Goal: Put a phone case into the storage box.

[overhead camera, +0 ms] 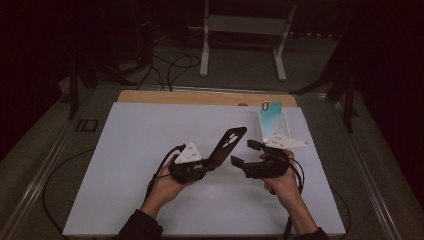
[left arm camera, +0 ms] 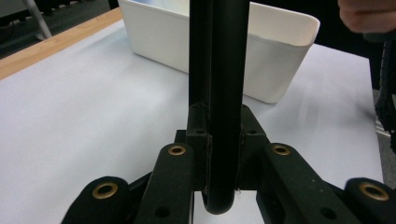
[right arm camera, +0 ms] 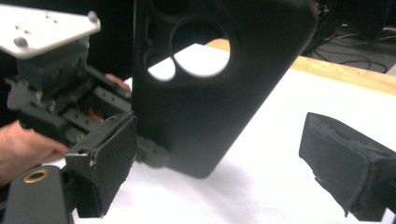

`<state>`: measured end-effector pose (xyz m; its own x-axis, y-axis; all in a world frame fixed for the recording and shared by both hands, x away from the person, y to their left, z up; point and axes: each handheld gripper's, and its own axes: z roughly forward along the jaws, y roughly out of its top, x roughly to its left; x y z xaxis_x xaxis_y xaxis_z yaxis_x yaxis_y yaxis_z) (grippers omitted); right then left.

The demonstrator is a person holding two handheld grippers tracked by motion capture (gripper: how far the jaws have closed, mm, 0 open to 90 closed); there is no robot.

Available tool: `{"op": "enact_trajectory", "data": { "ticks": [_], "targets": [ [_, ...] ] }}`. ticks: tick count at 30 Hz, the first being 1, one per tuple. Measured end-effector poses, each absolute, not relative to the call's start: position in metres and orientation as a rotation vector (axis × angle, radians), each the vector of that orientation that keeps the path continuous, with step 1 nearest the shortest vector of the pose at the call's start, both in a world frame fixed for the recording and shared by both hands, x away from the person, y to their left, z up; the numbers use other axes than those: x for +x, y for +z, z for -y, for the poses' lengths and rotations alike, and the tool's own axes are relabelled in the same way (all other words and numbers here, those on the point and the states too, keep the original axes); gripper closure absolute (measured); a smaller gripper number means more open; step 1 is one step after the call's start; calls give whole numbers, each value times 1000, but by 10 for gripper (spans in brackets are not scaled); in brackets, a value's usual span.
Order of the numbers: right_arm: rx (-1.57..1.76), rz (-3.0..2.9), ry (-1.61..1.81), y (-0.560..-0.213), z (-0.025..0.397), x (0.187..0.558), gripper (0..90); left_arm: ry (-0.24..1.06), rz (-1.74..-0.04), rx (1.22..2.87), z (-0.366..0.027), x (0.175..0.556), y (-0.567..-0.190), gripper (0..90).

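Though clamped in left claw (overhead camera: 207, 164), phone case (overhead camera: 227, 145) edge-on.

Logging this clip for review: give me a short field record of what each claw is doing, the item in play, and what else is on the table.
item: black phone case, camera cutouts at top, held off the table
left claw: shut on the case's lower end
right claw: open, jaws facing the case, not touching it
container: white bin at the far right of the table
surface: white board
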<state>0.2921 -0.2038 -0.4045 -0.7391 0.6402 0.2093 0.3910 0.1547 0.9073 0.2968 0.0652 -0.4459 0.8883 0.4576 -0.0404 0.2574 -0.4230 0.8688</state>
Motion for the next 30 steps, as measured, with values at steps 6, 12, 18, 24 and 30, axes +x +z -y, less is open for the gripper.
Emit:
{"op": "enact_trajectory", "data": {
  "ticks": [6, 12, 18, 24, 30],
  "targets": [
    [1101, -2142, 1685, -396, 202, 297, 119, 254, -518, 2041, -61, 295, -448, 801],
    [1155, -2126, 1688, -393, 195, 300, 135, 254, -514, 2036, -59, 294, -448, 802],
    [1208, -2115, 1727, -394, 191, 305, 126, 253, -510, 2037, -57, 292, -449, 803],
    [1230, -2087, 1759, -394, 185, 307, 115, 249, -500, 2051, -49, 289, -453, 803],
    [1232, -2053, 1773, -394, 183, 305, 123, 228, -493, 2041, -45, 288, -455, 801]
  ]
}}
